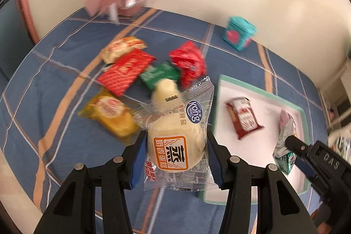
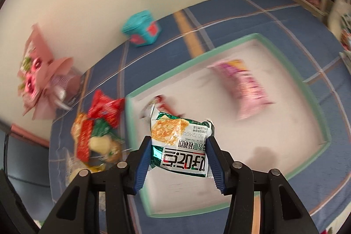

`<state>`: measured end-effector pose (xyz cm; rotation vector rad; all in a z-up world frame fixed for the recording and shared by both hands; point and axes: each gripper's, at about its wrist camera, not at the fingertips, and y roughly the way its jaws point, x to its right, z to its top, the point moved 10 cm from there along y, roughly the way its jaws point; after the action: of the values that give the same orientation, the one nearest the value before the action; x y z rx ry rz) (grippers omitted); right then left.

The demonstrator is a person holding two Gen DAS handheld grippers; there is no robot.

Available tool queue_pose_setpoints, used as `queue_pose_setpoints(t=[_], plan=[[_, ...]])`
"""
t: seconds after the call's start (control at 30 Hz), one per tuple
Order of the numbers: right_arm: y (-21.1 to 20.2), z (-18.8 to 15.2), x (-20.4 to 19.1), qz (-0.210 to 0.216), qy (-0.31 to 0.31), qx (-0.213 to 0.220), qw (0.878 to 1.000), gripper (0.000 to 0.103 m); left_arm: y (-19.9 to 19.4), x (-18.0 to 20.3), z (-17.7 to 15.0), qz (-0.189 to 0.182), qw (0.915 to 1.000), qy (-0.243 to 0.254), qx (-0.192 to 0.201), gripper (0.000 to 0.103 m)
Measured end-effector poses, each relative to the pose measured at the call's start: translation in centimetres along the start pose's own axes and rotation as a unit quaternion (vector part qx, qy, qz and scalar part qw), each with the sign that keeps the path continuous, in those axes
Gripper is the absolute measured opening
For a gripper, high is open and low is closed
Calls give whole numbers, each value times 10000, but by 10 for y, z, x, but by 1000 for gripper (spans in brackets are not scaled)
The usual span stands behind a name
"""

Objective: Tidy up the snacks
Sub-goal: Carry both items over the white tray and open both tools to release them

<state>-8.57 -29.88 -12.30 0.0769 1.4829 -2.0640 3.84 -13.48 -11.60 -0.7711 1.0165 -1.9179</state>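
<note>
Above a blue plaid tablecloth [image 1: 65, 84], the left gripper [image 1: 175, 159] clamps a clear-wrapped steamed cake [image 1: 175, 146]. Over the white tray [image 2: 324, 115], the right gripper [image 2: 178, 159] clamps a green-and-white cookie pack [image 2: 182, 146]. More snacks [image 1: 129, 71] lie heaped beside the tray.

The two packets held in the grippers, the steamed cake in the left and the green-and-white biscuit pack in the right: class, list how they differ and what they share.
The steamed cake sits in a clear wrapper showing a pale round bun; the biscuit pack is opaque, green and white foil with printed biscuits. The cake's label is orange; the biscuit pack's lettering is black. The cake looks plump and domed, the biscuit pack flatter and squarer. Both are single sealed snacks, each clamped in a gripper, left gripper, right gripper.
</note>
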Motion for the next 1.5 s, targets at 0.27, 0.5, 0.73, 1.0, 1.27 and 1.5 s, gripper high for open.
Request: queue_pose_setpoints(t=[0.27, 0.5, 0.73, 1.0, 1.27, 1.5], plan=[[-23, 21, 80, -489, 514, 228, 9972, 53, 3, 62, -20, -135, 9958, 907, -76, 53], [-35, 33, 119, -925, 529, 356, 9937, 53, 7, 92, -33, -199, 9907, 1343, -105, 53], [-20, 24, 123, -994, 485, 68, 9938, 53, 19, 101, -44, -158, 9861, 1641, -212, 53], [3, 5, 126, -1124, 377, -345, 9923, 53, 32, 102, -50, -202, 9850, 1661, -425, 53], [8, 3, 124, -1224, 229, -432, 9913, 54, 37, 102, -57, -252, 9841, 1654, -602, 54], [11, 2, 119, -1273, 127, -457, 9907, 56, 31, 103, -53, -354, 9845, 1635, -534, 64]])
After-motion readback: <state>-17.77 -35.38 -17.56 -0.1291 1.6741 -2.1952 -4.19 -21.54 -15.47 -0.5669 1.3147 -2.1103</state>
